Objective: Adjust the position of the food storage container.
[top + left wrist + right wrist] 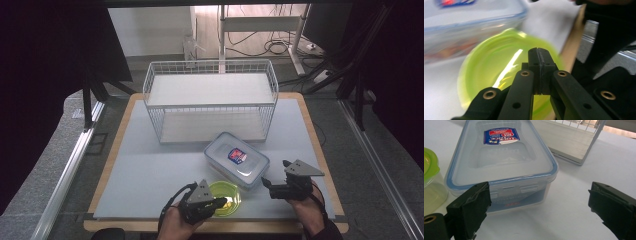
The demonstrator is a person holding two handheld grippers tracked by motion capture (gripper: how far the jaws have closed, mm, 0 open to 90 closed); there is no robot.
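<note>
A round green-lidded container (229,196) stands near the table's front edge. My left gripper (220,202) hangs over its left side; in the left gripper view, my left gripper (539,50) has its jaws pressed together with nothing between them, above the blurred green lid (491,67). Just behind the lid is a clear plastic box (236,159) with a blue-rimmed lid and a red and blue label. My right gripper (274,174) sits to the right of the box, jaws wide apart. From the right gripper view, my right gripper (540,200) faces the box (501,157), with the green container (430,180) at the left.
A white wire rack (210,97) with two shelves stands at the back of the pale table mat (145,170); its corner (571,140) shows beyond the box. The wooden table edge runs close under both hands. Dark curtains, cables and a metal rail surround the table.
</note>
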